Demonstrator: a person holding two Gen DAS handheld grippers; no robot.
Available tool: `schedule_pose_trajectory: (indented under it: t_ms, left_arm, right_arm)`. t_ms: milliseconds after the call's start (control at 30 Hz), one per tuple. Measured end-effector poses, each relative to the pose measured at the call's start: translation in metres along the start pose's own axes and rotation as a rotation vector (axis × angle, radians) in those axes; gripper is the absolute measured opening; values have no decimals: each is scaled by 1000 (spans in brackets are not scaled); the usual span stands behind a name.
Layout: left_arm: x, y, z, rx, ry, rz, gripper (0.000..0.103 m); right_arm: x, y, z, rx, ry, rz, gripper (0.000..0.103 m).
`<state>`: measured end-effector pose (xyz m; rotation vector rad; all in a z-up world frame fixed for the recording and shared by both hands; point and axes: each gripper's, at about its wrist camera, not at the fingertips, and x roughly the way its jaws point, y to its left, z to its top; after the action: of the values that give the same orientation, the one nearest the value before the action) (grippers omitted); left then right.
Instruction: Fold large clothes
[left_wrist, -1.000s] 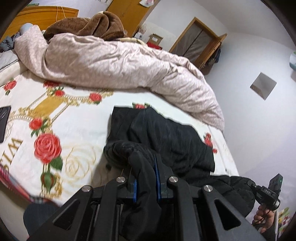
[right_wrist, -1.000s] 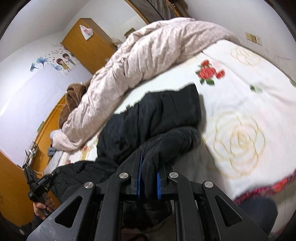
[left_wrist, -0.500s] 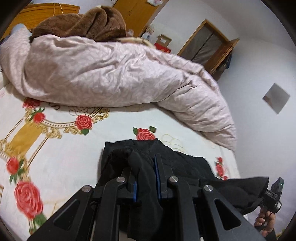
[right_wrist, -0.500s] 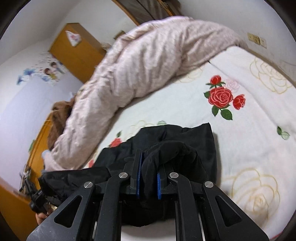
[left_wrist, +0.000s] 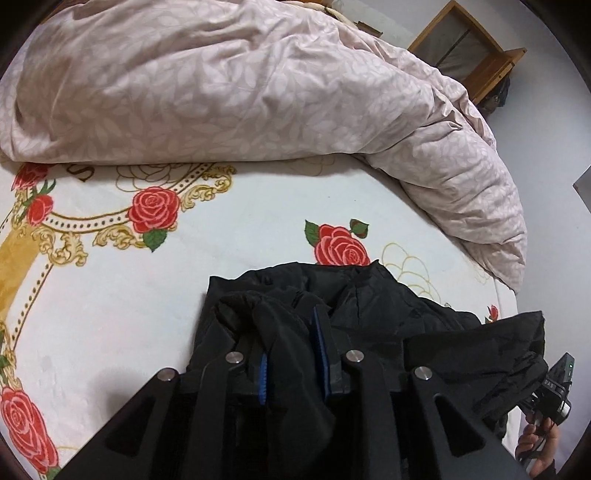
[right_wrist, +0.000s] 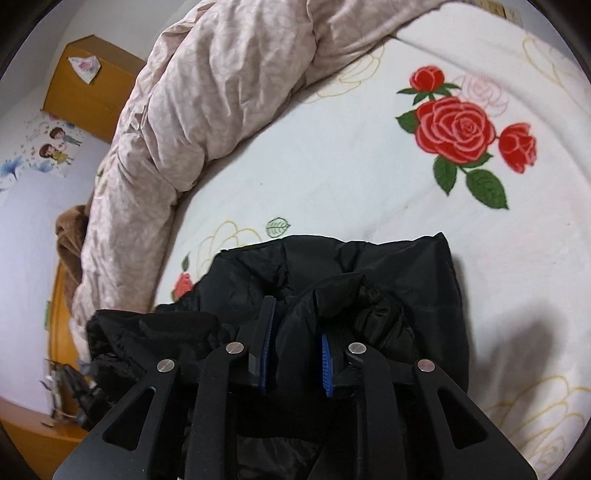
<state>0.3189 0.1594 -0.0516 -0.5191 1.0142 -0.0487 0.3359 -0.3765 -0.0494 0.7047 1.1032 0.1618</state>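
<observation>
A large black garment (left_wrist: 373, 306) lies bunched on the rose-printed bed sheet (left_wrist: 110, 302). My left gripper (left_wrist: 291, 332) is shut on a fold of its black cloth, which hangs between the blue pads. My right gripper (right_wrist: 295, 332) is shut on another fold of the same garment (right_wrist: 369, 266), near its right edge. The right gripper also shows in the left wrist view (left_wrist: 554, 391) at the garment's far right end, held by a hand. The fingertips of both grippers are partly buried in cloth.
A rumpled pink duvet (left_wrist: 240, 85) lies across the bed beyond the garment, also in the right wrist view (right_wrist: 207, 110). A brown blanket (right_wrist: 70, 236) sits past it. A wooden wardrobe (right_wrist: 92, 85) and a door frame (left_wrist: 469, 40) stand by the walls.
Both grippers have carried their folds of the garment forward over the bed, toward the duvet. The garment's near part now lies doubled over its far part. The jaws look slightly wider.
</observation>
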Motion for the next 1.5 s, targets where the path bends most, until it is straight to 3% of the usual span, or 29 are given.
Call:
schedule_pose_trajectory:
  t_ms: [67,100,133,167,233,333,500,667,767,833,933,1067,1133,1233,1333,1500]
  left_arm:
    - [-7,0,6,-15,1,-29,28]
    - [-12,1,9,-28,-3,-54,36]
    - [-16,2,11,-46,-10,-78,47]
    - [-23,2,14,-68,-24,-110,54]
    - [-36,0,20,-91,-72,-144,67]
    - [-57,-7,26,-68,-182,-118,77]
    - [-73,-24,15,13,-217,-125,78]
    - [-36,-61,-32,225,-75,-138,78]
    - [-2,-76,-53,316,-33,-92,78]
    - [18,-77,-53,322,-38,-45,78]
    - [34,-81,-47,361,-80,5,78]
    - [43,-89,-37,373,-54,41,78]
    - [33,-92,-33,354,-44,29,78]
    - [15,-102,-26,357,-87,-27,78]
    - [22,-120,-17,395,-102,-37,78]
    - [86,-122,-13,464,-38,101,78]
  right_arm:
    - [-10,-2,4,25,0,56,36]
    - [-18,-4,6,46,-11,108,42]
    - [-26,-6,8,72,-28,167,59]
    - [-31,-7,10,88,-44,193,69]
    - [-50,-9,13,112,-113,221,69]
    - [-76,1,12,71,-207,192,69]
    - [-78,54,-25,-211,-232,63,69]
    - [-25,88,-78,-452,-134,-69,69]
    - [9,86,-88,-531,-111,-181,69]
    - [27,72,-77,-516,-103,-257,69]
    - [39,59,-60,-492,-102,-285,70]
    - [46,60,-53,-493,-81,-322,71]
    - [39,68,-50,-465,-75,-331,71]
    - [17,88,-45,-483,-144,-276,71]
    - [33,94,-31,-503,-132,-320,71]
    - [77,59,-7,-430,-76,-391,69]
